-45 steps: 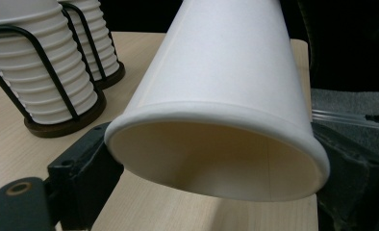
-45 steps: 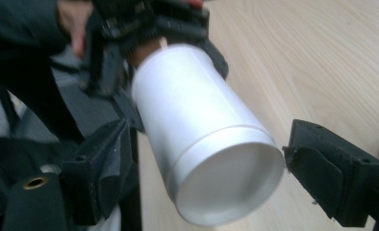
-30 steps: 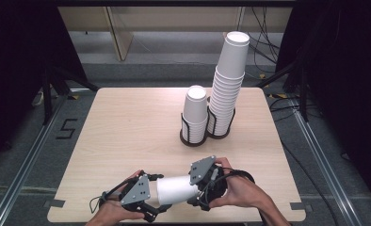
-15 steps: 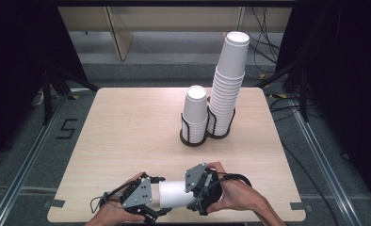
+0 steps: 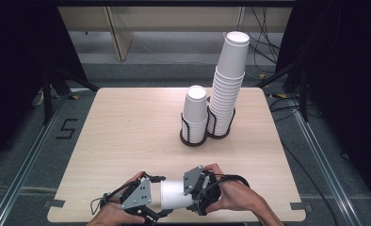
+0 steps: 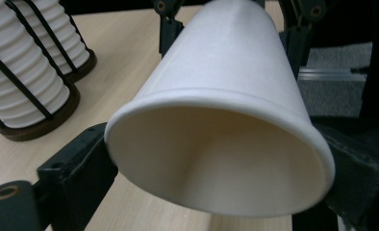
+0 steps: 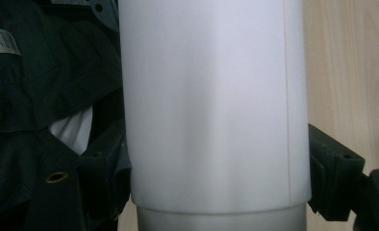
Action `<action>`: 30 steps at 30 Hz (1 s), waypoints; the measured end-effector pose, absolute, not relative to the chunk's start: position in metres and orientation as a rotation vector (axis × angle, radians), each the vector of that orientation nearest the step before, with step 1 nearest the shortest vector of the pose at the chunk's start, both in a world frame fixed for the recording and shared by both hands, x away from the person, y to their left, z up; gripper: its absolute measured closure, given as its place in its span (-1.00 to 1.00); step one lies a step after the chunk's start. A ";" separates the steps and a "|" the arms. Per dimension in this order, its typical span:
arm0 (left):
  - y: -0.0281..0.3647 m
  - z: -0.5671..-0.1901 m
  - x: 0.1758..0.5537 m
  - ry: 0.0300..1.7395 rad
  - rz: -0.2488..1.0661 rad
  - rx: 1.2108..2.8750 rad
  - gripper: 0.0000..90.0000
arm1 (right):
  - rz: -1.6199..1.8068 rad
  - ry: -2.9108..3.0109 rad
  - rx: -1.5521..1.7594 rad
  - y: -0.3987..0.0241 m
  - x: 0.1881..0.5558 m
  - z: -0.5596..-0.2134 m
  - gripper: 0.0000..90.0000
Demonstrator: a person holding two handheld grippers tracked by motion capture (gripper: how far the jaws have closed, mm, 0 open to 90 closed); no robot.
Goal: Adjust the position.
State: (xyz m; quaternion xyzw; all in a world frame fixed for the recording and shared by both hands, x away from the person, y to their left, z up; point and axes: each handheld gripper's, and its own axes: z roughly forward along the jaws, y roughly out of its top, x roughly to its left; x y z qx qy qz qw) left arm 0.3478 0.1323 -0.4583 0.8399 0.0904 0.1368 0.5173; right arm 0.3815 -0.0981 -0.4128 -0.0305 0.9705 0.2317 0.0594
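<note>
From the high view, a white paper cup [image 5: 175, 196] lies sideways between the left gripper [image 5: 148, 207] and the right gripper [image 5: 195, 190] at the table's [image 5: 127, 127] near edge, well apart from the two cup stacks [image 5: 219, 103].

In the left gripper view the cup's rim sits between the jaws — they have just been opening, and seem to rest beside it rather than press.

In the right gripper view the jaws pinch the cup's wall on both sides.
</note>
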 end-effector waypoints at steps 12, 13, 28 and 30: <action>0.160 -0.453 0.365 0.388 0.233 1.691 -0.72 | 0.889 2.869 0.021 -0.123 0.397 -0.405 -0.45; 0.159 -0.454 0.365 0.385 0.233 1.674 -0.70 | 0.920 2.852 0.038 -0.125 0.397 -0.404 -0.45; 0.146 -0.458 0.363 0.438 0.168 1.603 -0.83 | 1.180 2.818 0.060 -0.132 0.400 -0.399 -0.45; 0.145 -0.458 0.363 0.451 0.167 1.617 -0.94 | 1.201 2.824 0.040 -0.130 0.399 -0.400 -0.45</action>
